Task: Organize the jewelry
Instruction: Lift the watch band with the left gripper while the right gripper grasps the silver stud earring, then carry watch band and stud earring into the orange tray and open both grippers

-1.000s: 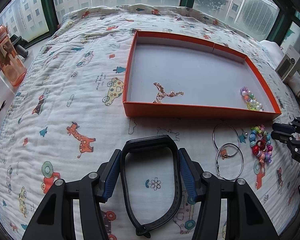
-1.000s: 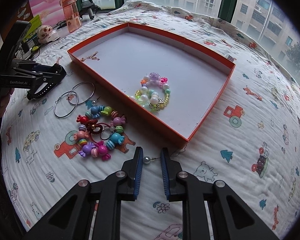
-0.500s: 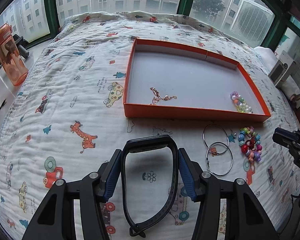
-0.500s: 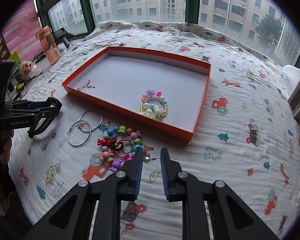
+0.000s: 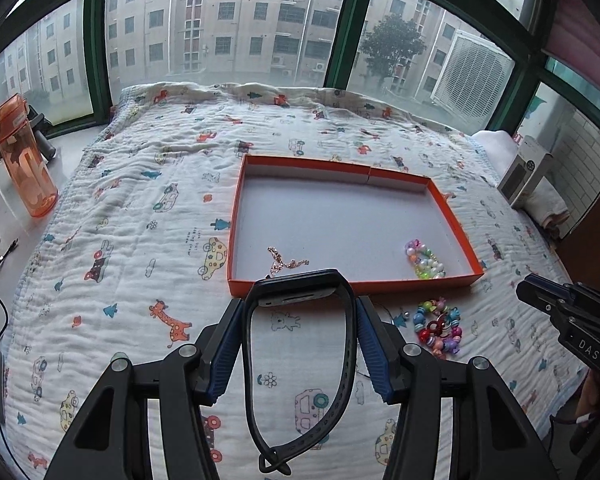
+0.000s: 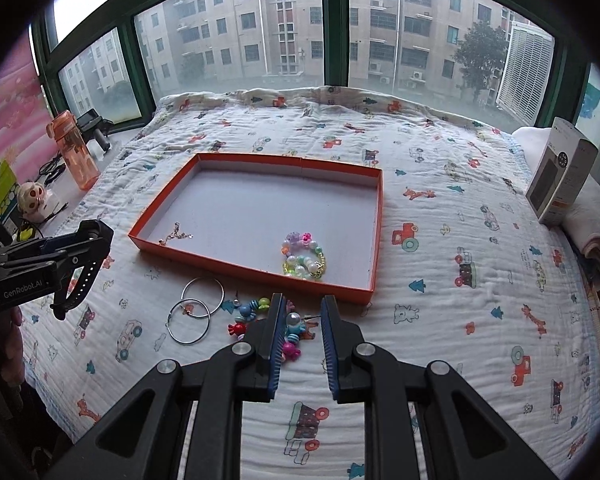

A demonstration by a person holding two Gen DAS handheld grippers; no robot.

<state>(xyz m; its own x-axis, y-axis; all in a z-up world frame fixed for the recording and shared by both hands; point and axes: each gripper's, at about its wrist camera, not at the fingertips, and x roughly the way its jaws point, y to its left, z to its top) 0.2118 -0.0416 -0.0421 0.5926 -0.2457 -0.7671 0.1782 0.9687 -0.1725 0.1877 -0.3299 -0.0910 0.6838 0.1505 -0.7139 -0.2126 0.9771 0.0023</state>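
My left gripper (image 5: 300,304) is shut on a black wristband (image 5: 350,360), whose loop hangs between the blue pads above the quilt; it also shows in the right wrist view, left gripper (image 6: 84,240) and wristband (image 6: 80,284). My right gripper (image 6: 303,300) is shut on a small pearl earring (image 6: 294,317), its pin spanning the narrow gap. The orange tray (image 5: 420,280) lies beyond, holding a gold chain (image 5: 286,262) and a pastel bead bracelet (image 5: 424,260). A colourful bead bracelet pile (image 5: 436,328) and two hoop earrings (image 6: 196,308) lie on the quilt in front of the tray.
An orange bottle (image 6: 74,156) and a skull figure (image 6: 34,196) stand on the ledge at left. A white box (image 6: 560,176) rests on folded towels at right. Windows close off the far side. A hand (image 6: 0,340) holds the left gripper.
Both grippers have risen off the quilt, so tray and jewelry look smaller and farther. The right gripper has rolled level. The wristband and the pearl earring stay gripped.
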